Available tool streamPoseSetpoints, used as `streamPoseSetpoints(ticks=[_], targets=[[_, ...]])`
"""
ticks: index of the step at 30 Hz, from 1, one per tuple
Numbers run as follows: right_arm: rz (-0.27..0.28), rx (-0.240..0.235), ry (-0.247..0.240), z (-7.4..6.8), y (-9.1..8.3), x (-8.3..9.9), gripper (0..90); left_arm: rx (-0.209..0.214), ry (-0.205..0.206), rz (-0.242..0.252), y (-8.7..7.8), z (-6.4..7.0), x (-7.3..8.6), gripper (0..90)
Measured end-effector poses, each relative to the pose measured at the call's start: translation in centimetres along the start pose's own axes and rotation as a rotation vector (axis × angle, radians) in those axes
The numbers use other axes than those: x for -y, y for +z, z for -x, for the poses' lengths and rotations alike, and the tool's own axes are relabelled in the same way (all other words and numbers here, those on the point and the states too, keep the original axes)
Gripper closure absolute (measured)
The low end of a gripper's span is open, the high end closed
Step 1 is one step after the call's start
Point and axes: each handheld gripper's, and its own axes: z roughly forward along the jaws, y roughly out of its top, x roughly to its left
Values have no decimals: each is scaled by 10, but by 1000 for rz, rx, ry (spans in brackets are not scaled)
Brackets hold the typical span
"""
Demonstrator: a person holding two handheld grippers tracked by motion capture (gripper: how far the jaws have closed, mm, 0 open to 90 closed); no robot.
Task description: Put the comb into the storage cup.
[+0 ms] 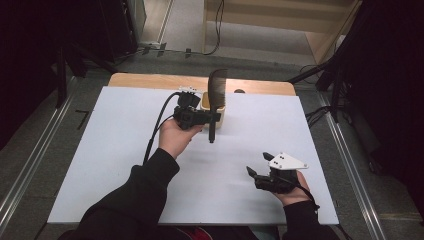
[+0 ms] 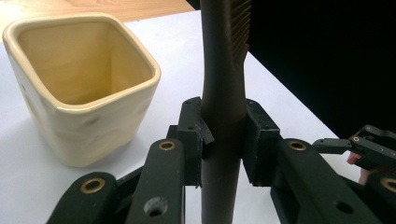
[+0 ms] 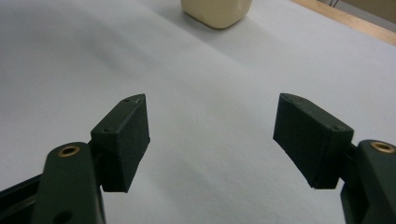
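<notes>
Two grippers were seen: the left gripper (image 2: 223, 140) was clamped on an upright comb (image 2: 223, 70) beside the cream pot (image 2: 84, 116); the right gripper (image 3: 212, 135) was held spread, empty.

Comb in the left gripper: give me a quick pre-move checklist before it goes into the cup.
1. Grip: left gripper shut on the comb handle: ok.
2. Comb upright, teeth end up: ok.
3. Cup upright, nothing seen inside: ok.
4. Comb over the cup opening: not ok; in the left gripper view it is beside the cup.
5. Right gripper open, low over the white table sheet, away from the cup: ok.
6. Handle tip above the rim: cannot tell.
</notes>
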Motion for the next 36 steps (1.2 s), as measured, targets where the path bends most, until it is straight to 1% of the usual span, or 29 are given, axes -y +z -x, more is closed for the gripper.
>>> streamPoseSetpoints(ticks=[2, 4, 10, 11, 14, 16, 19, 21, 23, 25, 27, 29, 31, 34, 36], targets=[[-7, -4, 4, 1, -1, 2, 250, 1, 5, 1, 1, 1, -1, 725], [-13, -2, 2, 1, -2, 4, 250, 15, 1, 4, 1, 0, -3, 725], [-21, -7, -13, 2, -4, 9, 250, 18, 12, 5, 1, 1, -6, 725], [-20, -6, -7, 2, -4, 9, 250, 17, 12, 4, 1, 1, -6, 725], [-26, -6, -14, 3, -5, 11, 248, 16, 7, 4, -1, -1, -8, 725], [-25, -10, -23, 3, -5, 12, 248, 15, 8, 8, -1, -1, -10, 725], [-40, -6, -28, 2, -5, 14, 247, 14, 12, 5, -1, -1, -15, 725], [-40, -14, -31, 1, -5, 14, 245, 16, 13, 6, -1, -1, -18, 725], [-38, -14, -31, 2, -5, 14, 245, 16, 12, 10, 0, 0, -20, 725], [-36, -15, -29, 1, -5, 14, 245, 11, 25, 3, 0, 1, -22, 725], [-34, -14, -27, 2, -5, 14, 245, 9, 27, 4, 0, 1, -25, 725], [-30, -11, -26, 2, -5, 14, 245, 11, 27, 12, 0, 1, -28, 725], [-31, -13, -15, 2, -5, 14, 242, 8, 35, 11, -1, 1, -31, 725], [-23, -6, -14, 3, -6, 14, 241, 8, 33, 14, 0, 0, -35, 725], [-23, -9, -6, 4, -7, 14, 240, 15, 28, 18, 0, -1, -38, 725]])
